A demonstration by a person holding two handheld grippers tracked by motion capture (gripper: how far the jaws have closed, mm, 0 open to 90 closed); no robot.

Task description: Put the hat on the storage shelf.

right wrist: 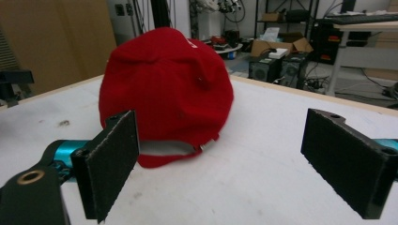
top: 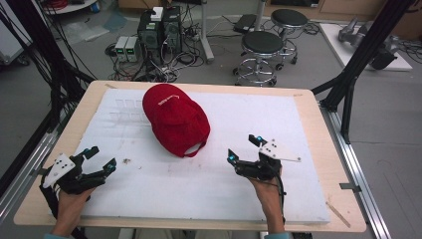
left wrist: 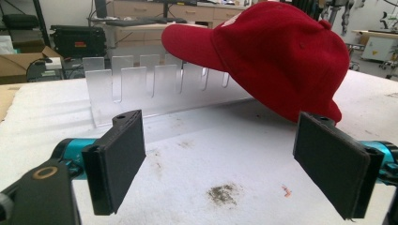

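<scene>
Right now a red cap (top: pixel 176 118) sits on the white foam sheet (top: pixel 209 174) that covers the wooden bench (top: pixel 326 144), toward the far edge and a little left of the middle. Its brim points to the far left corner and rests on a clear plastic rack (left wrist: pixel 155 89) with upright slots, so the front of the cap is lifted off the sheet. The open back with its strap faces the near edge.

Both tongs are spread wide and hold nothing. The left gripper (top: pixel 102 162) is near the near left corner of the sheet, held in the person's left hand (top: pixel 69 204), its jaws aimed toward the cap but well apart from it. In the left gripper view a small dark smudge of dirt (left wrist: pixel 224 193) lies on the sheet between the jaws. The right gripper (top: pixel 245 149) is right of the middle, closer to the near edge, in the right hand (top: pixel 266 196); its jaws point at the back of the cap, near it without touching. Beyond the bench, two round stools (top: pixel 262 47) stand on the floor.
</scene>
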